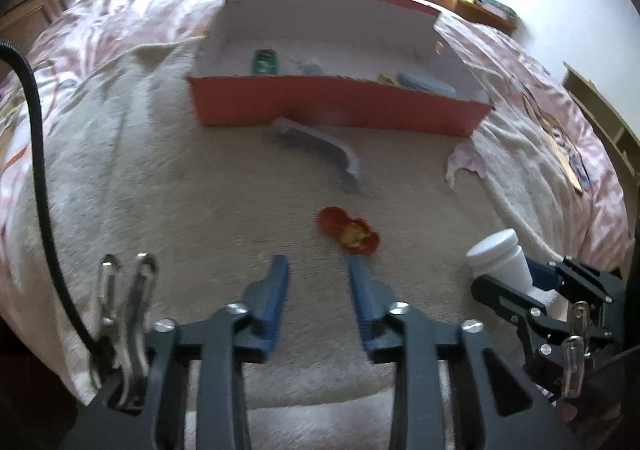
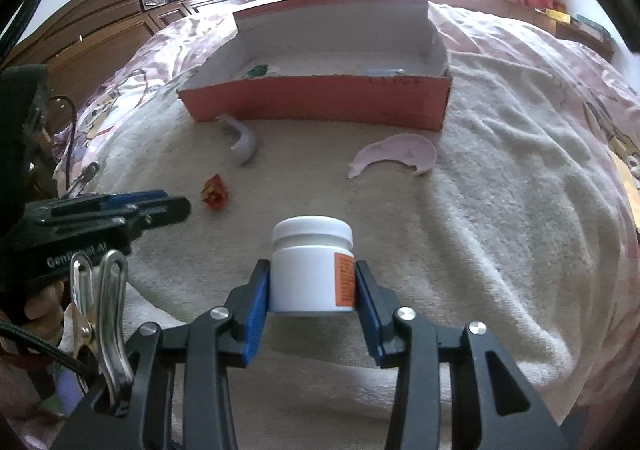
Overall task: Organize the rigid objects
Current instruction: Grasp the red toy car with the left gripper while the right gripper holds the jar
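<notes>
My right gripper [image 2: 312, 278] is shut on a white jar [image 2: 312, 266] with an orange label, held above the cream blanket; the jar also shows in the left wrist view [image 1: 500, 258]. My left gripper [image 1: 318, 266] is open and empty, just short of a small red and yellow object [image 1: 348, 234], which also shows in the right wrist view [image 2: 216, 192]. A grey brush [image 1: 320, 146] lies in front of the red open box [image 1: 340, 102]. The box [image 2: 320, 98] holds a green tin [image 1: 264, 62] and blue items [image 1: 424, 84].
A pale pink curved piece [image 2: 400, 154] lies on the blanket to the right of the brush [image 2: 242, 142]. Pink patterned bedding [image 1: 560, 122] surrounds the blanket. A wooden headboard [image 2: 120, 22] and a window ledge stand behind the box.
</notes>
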Demonstrator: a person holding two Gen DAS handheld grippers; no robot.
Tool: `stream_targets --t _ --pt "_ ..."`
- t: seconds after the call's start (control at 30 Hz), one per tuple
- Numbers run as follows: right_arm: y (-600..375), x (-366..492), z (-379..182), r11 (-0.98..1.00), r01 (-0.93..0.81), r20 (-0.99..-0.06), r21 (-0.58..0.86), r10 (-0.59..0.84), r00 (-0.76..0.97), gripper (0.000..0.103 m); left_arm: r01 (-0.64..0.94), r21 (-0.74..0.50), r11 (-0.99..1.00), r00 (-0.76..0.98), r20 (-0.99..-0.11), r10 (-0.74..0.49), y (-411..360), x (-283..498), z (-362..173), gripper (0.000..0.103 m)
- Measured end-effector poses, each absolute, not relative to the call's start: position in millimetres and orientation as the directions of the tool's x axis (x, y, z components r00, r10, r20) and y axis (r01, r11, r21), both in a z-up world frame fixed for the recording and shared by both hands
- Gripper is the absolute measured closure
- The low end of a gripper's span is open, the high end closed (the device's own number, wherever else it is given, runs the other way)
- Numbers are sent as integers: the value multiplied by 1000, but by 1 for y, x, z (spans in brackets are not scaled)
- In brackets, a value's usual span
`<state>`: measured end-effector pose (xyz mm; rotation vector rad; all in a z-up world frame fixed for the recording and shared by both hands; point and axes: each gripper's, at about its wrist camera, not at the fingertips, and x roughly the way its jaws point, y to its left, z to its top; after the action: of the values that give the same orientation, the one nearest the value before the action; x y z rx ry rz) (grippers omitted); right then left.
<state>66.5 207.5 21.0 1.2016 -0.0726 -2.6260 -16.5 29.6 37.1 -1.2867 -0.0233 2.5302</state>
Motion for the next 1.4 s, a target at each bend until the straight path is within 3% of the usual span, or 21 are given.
stream_targets --t 0.47,0.87,1.17,1.4 --pt "217 62 7 -954 196 -738 225 -298 -605 60 -315 -50 -948 -560 -796 228 50 -32 31 63" --pt "217 62 5 -953 202 -733 228 -304 -609 60 -305 -167 -937 -533 -786 314 49 -35 29 59" --pt "216 63 5 -952 203 -732 229 -306 -609 60 -319 -51 -946 -577 -782 236 66 -32 27 59" --pt "216 63 6 -952 204 -732 226 -305 -610 60 -321 -44 -946 -587 -774 235 65 -34 27 61"
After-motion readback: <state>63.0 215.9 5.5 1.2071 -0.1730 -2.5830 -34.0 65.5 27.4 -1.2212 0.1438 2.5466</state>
